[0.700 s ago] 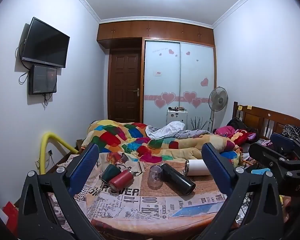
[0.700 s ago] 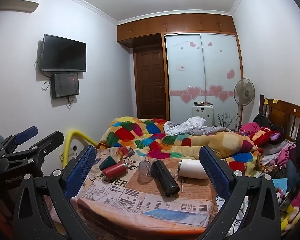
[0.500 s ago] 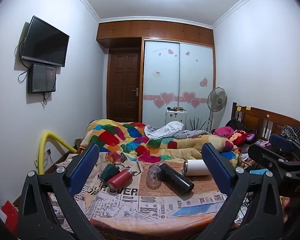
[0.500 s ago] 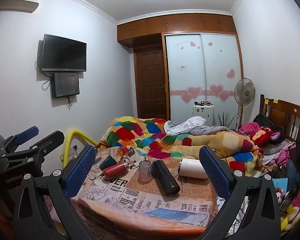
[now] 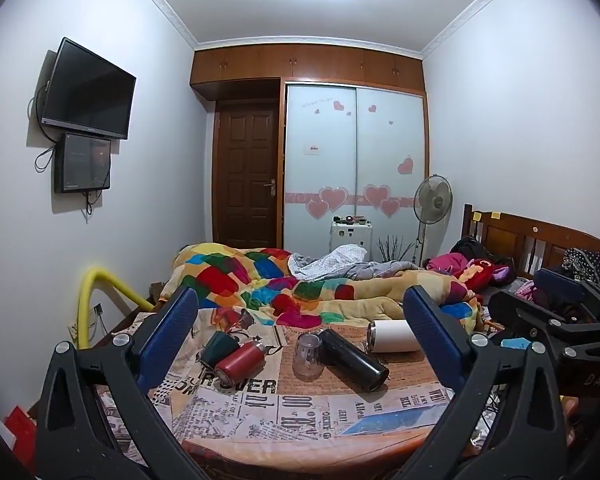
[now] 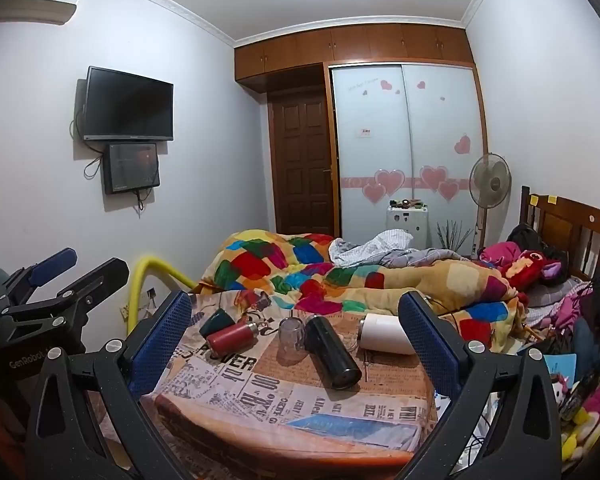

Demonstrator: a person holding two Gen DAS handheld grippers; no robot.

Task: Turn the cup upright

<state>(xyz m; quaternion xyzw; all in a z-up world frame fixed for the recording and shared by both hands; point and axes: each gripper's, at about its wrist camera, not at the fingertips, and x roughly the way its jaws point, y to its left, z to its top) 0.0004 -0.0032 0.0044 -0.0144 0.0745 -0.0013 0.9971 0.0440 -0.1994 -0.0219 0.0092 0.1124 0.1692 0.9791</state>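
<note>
A round table (image 5: 300, 432) (image 6: 260, 420) covered with a newspaper-print cloth holds several cups. A clear glass cup (image 5: 307, 356) (image 6: 291, 335) stands mouth down at the centre. A black flask (image 5: 354, 360) (image 6: 332, 352), a red flask (image 5: 240, 362) (image 6: 230, 338), a dark green cup (image 5: 219, 346) (image 6: 216, 320) and a white cup (image 5: 392, 336) (image 6: 384, 334) lie on their sides. My left gripper (image 5: 300, 340) and right gripper (image 6: 296, 340) are both open and empty, held short of the table.
A bed with a colourful quilt (image 5: 300, 284) lies behind the table. A yellow pipe (image 5: 88, 304) stands at the left wall. A wooden headboard (image 5: 540, 240) and piled clothes are at the right. The other gripper shows at each view's edge (image 5: 560, 312) (image 6: 60, 292).
Both views have shifted very slightly; the table objects have not moved and both grippers stay open.
</note>
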